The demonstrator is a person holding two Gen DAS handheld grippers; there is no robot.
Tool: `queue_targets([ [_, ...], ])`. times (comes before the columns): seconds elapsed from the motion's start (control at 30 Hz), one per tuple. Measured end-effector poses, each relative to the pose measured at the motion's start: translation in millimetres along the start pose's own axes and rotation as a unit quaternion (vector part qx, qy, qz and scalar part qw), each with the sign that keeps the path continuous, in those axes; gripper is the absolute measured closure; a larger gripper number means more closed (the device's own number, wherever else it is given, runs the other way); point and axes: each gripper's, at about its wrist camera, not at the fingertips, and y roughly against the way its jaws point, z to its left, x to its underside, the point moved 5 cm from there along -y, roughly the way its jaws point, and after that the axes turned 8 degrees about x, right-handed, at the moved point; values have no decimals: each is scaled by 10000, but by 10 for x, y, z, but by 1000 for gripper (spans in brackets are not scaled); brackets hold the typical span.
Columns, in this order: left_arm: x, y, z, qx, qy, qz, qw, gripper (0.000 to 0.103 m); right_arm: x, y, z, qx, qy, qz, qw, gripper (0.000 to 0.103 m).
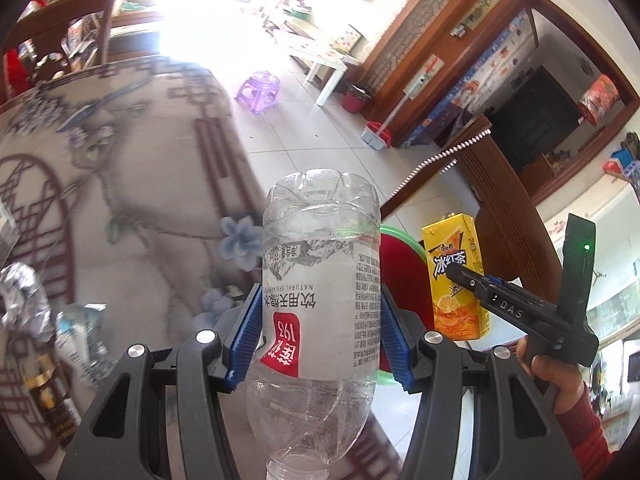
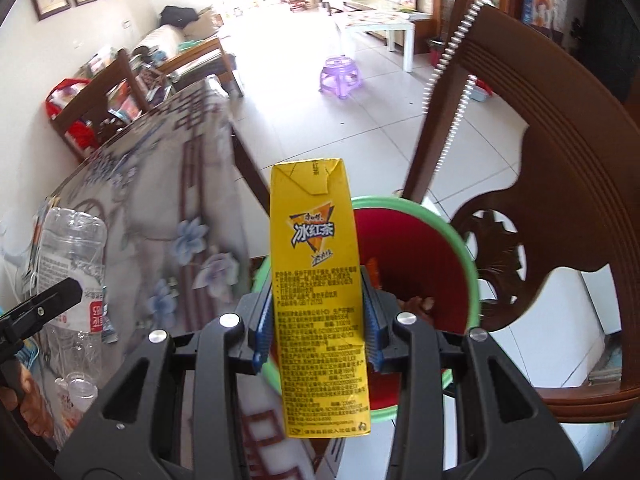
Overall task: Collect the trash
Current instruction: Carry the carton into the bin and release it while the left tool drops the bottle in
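My left gripper [image 1: 320, 332] is shut on a clear plastic water bottle [image 1: 320, 280], held neck toward the camera, its blue pads pressing the labelled sides. My right gripper [image 2: 318, 320] is shut on a yellow iced-tea carton [image 2: 316, 280], held upright. A red bin with a green rim [image 2: 448, 232] stands on the floor just behind and below the carton, with some scraps inside. In the left wrist view the bin [image 1: 400, 256] shows past the bottle, and the carton [image 1: 456, 276] hangs to the right in the right gripper. The bottle [image 2: 68, 280] appears at the left of the right wrist view.
A table with a flowered cloth [image 1: 132, 168] fills the left, bearing crumpled foil [image 1: 24, 300] and wrappers. A carved wooden chair [image 2: 540, 184] stands right of the bin. Farther off on the tiled floor are a purple stool [image 2: 340, 74] and a white low table [image 2: 384, 24].
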Motion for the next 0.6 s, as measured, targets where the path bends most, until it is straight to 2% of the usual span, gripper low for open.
queue_targets([
  [0.03,-23,-65,-51,46,-57,56,10000,51,-3,-22,-74,40,-64,8,10000,65],
  [0.07,-47,-137,-101,95,-116,115,9998,51,-9,-44,-156,101,-123,29,9999,54],
  [0.1,-76,-210,-158,136,-175,163,9996,51,-10,-44,-223,222,-200,-10,9996,36],
  [0.13,-105,-298,-228,184,-263,213,9993,51,-18,-27,-288,326,-266,-96,9991,31],
  [0.43,-229,-821,-621,530,-592,505,9956,51,-179,303,-739,926,-796,-1057,9869,31],
  [0.57,-215,-1002,-827,671,-812,653,9923,50,-234,339,-877,1109,-836,-1099,9842,31],
  [0.6,-203,-1045,-878,671,-880,701,9914,46,-226,337,-893,1160,-835,-1062,9840,31],
])
